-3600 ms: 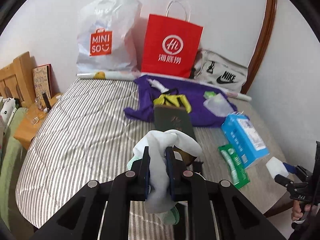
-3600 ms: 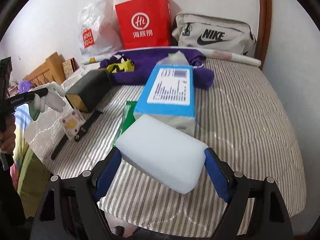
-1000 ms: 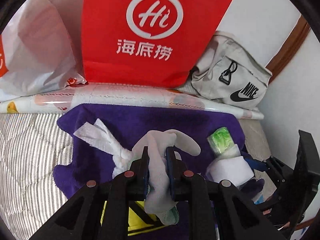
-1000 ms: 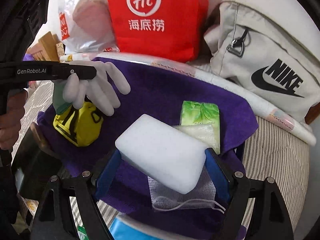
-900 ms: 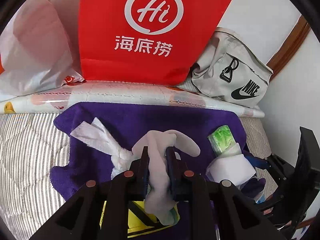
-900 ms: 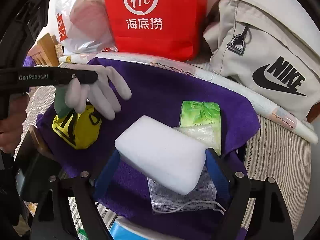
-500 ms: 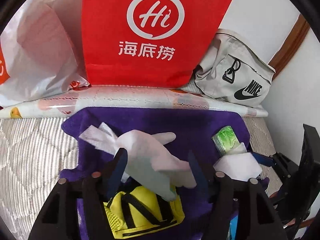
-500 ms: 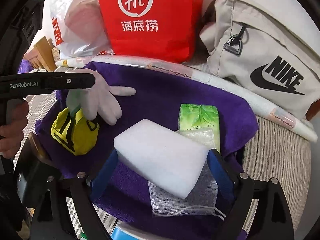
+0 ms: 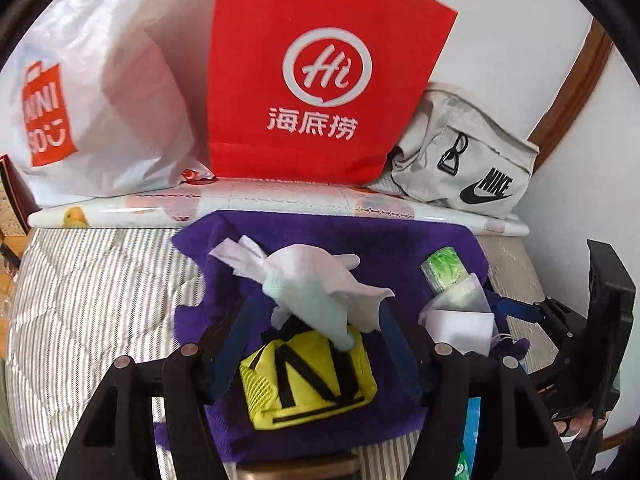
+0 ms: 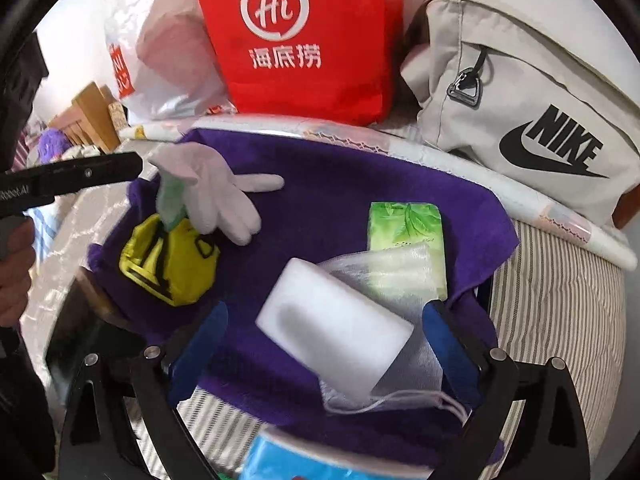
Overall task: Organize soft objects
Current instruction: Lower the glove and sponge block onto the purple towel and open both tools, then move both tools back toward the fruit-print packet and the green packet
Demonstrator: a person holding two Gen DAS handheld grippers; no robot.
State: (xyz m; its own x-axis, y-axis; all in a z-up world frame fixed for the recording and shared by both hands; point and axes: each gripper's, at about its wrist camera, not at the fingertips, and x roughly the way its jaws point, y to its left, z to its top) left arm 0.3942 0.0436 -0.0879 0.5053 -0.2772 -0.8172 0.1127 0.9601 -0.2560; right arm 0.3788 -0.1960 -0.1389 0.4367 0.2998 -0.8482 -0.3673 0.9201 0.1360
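A white glove (image 9: pixel 316 280) lies loose on the purple towel (image 9: pixel 360 240), partly over a yellow pouch (image 9: pixel 308 376). My left gripper (image 9: pixel 318 307) stands open just above it, its pads clear of the glove. A white sponge block (image 10: pixel 336 328) rests tilted on a mesh bag (image 10: pixel 400 276) and the purple towel (image 10: pixel 320 200). My right gripper (image 10: pixel 326 308) straddles the sponge with its jaws opening, and a gap shows at the left pad. The glove (image 10: pixel 216 196) and yellow pouch (image 10: pixel 168 260) sit to the left in the right wrist view. A green tissue pack (image 10: pixel 404 220) lies beyond the sponge.
A red paper bag (image 9: pixel 320 80), a white plastic bag (image 9: pixel 100 100) and a grey Nike bag (image 10: pixel 520 100) stand along the wall behind a rolled sheet (image 9: pixel 280 204). A blue pack (image 10: pixel 288 460) lies near me. Striped bedcover (image 9: pixel 100 300) spreads to the left.
My left gripper opened and let go of the glove, which dropped onto the towel and yellow pouch, then drew back a little. My right gripper widened and the sponge tipped down onto the mesh bag.
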